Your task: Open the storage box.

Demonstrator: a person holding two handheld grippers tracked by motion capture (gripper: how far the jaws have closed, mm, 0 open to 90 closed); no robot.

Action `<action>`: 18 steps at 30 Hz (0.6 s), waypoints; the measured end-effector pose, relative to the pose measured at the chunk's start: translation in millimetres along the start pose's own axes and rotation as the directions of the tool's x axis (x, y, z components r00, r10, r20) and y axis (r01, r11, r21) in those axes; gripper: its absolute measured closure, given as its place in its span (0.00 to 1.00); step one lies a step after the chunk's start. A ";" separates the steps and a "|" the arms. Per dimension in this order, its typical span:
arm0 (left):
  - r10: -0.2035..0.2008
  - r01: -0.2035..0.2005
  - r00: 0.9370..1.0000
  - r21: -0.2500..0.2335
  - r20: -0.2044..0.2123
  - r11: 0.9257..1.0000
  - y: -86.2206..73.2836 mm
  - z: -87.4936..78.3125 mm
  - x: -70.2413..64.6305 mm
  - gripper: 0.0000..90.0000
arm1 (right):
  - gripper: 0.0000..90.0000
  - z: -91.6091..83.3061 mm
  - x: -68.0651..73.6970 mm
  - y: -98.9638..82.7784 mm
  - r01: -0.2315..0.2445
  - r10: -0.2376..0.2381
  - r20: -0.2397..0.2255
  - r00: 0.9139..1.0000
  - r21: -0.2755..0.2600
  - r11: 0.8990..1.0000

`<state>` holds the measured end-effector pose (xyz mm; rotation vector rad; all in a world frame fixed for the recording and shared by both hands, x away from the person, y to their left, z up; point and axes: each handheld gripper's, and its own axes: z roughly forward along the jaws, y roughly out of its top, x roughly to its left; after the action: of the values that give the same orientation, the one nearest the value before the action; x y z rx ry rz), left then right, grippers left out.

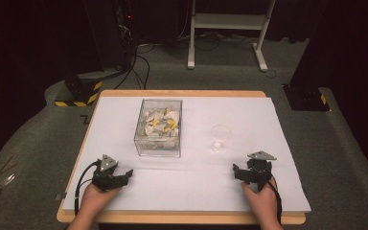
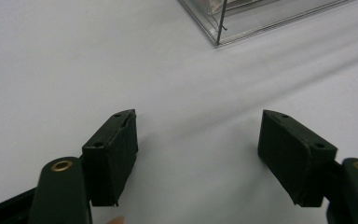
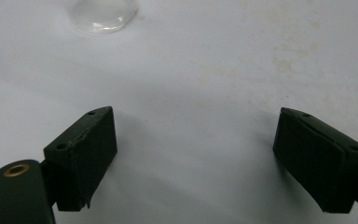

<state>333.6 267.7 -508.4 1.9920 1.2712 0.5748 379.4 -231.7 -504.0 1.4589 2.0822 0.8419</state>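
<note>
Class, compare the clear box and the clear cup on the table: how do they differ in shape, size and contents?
The clear box is rectangular; the clear cup is round. The box looks much larger than the cup. The box holds white and yellow pieces; the cup looks empty. Both are transparent and stand upright on the white table.

One table (image 1: 249, 191), white-topped. One clear box (image 1: 158, 127) holding a heap of pale and yellow pieces (image 1: 160, 123), too jumbled to count. One clear cup (image 1: 220, 137). Two tongs: left tongs (image 1: 124, 176), right tongs (image 1: 238, 173).
</note>
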 end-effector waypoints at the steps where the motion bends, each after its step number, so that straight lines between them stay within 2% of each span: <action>1: 0.000 0.000 1.000 0.000 0.000 1.000 0.0 0.0 0.0 0.32 | 0.14 0.0 0.0 0.0 0.000 0.000 0.000 1.000 0.000 1.000; 18: 0.005 -0.005 1.000 -0.001 -0.012 1.000 0.1 -0.1 -0.7 0.31 | 0.14 0.0 -0.3 -0.1 0.000 0.000 -0.002 1.000 0.000 1.000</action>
<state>333.3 267.1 -508.2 1.9949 1.2732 0.5908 379.4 -232.0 -504.1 1.4585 2.0836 0.8442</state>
